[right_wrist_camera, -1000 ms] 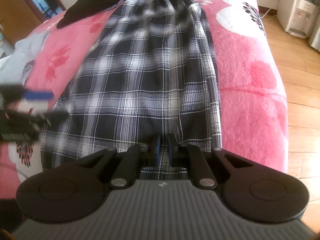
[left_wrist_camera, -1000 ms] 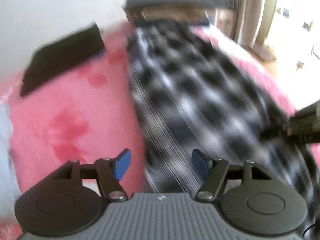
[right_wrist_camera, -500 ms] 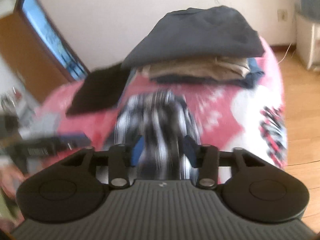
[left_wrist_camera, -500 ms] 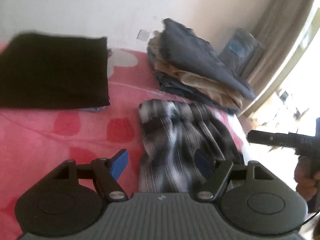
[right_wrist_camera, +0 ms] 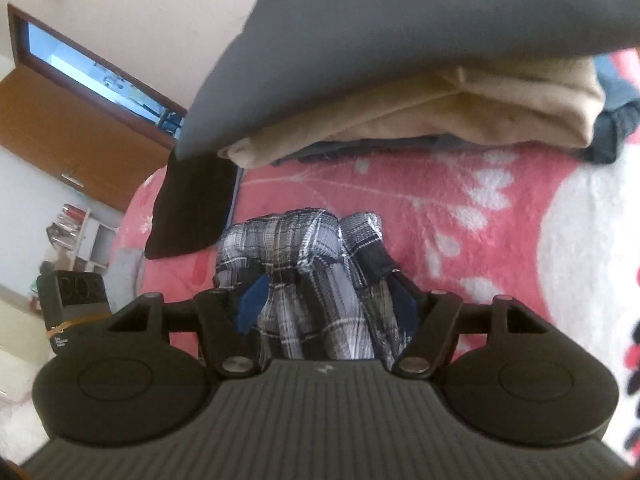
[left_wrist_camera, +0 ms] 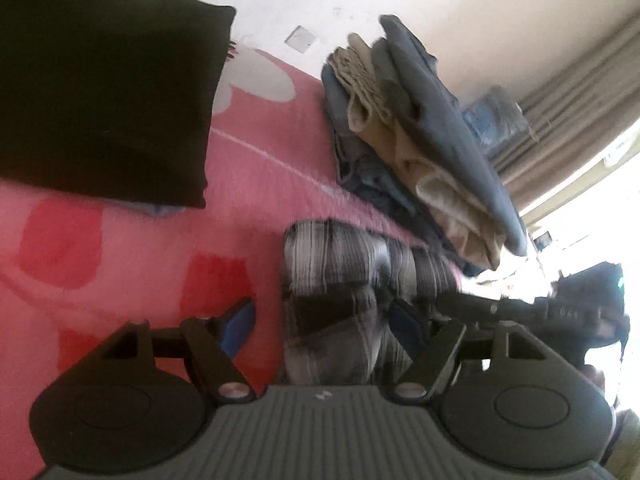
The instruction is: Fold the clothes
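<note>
The black-and-white plaid garment lies bunched on the pink blanket, its end just short of the folded stack. My right gripper hovers low over it. Its jaws are opening, with plaid folds between the blue pads and no grip on them. My left gripper is open over the plaid garment. The cloth lies between its fingers, and pink blanket shows beside the left pad. The right gripper reaches in from the right edge of the left wrist view.
A stack of folded grey, tan and blue clothes sits close ahead at the head of the bed, against the wall. A black folded garment lies to the left. Wooden door and shelves stand off the bed's left side.
Both grippers travelled from the plaid garment's near hem up to its far end by the stack. The right gripper, shut on the hem before, has opened. The plaid now lies bunched and shorter.
</note>
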`<state>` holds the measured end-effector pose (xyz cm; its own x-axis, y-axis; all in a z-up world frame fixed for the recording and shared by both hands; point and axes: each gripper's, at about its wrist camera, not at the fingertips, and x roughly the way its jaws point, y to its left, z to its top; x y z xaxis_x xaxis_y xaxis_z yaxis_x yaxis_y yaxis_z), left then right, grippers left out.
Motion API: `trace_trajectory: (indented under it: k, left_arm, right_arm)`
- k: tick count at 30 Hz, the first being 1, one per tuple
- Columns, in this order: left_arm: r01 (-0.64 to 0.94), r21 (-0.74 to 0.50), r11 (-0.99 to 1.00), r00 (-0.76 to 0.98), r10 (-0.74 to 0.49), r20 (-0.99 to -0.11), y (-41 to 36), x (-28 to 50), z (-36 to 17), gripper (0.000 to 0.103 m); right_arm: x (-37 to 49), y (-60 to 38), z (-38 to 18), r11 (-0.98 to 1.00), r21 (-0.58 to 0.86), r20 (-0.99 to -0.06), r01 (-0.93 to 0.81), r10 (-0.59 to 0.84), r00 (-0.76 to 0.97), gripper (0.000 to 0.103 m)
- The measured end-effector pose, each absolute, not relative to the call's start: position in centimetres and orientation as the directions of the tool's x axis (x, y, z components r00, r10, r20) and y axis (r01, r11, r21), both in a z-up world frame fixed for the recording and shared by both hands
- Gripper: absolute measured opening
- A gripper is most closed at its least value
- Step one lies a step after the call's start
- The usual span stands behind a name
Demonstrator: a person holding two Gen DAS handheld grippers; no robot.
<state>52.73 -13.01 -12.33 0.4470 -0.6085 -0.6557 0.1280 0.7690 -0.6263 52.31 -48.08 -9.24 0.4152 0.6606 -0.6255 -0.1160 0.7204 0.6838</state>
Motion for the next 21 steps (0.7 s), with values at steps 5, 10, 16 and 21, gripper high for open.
trace_trajectory:
  k: [5, 10, 16, 21]
  left_arm:
    - [0.106, -0.614, 0.782, 0.466, -0.585, -0.664, -14.1, 53.6, -12.3, 0.065]
    - [0.101, -0.562, 0.821, 0.510, -0.528, -0.679, -14.9, 52.8, -11.8, 0.043]
    - [0.066, -0.548, 0.834, 0.559, -0.486, -0.672, -15.5, 51.6, -10.8, 0.022]
    - [0.101, -0.562, 0.821, 0.603, -0.500, -0.622, -15.5, 49.9, -8.8, 0.021]
  right_arm:
    - [53.3, -48.2, -9.9, 0.685, 0.721, -0.598, -0.102, 0.690, 0.408, 0.065]
    - [52.8, -48.4, -9.9, 0.696, 0.712, -0.602, -0.091, 0.672, 0.432, 0.041]
    - [51.8, -47.7, -8.8, 0.726, 0.678, -0.610, -0.115, 0.644, 0.462, 0.023]
    - [50.4, -47.4, -6.6, 0.740, 0.654, -0.598, -0.157, 0.633, 0.491, 0.017]
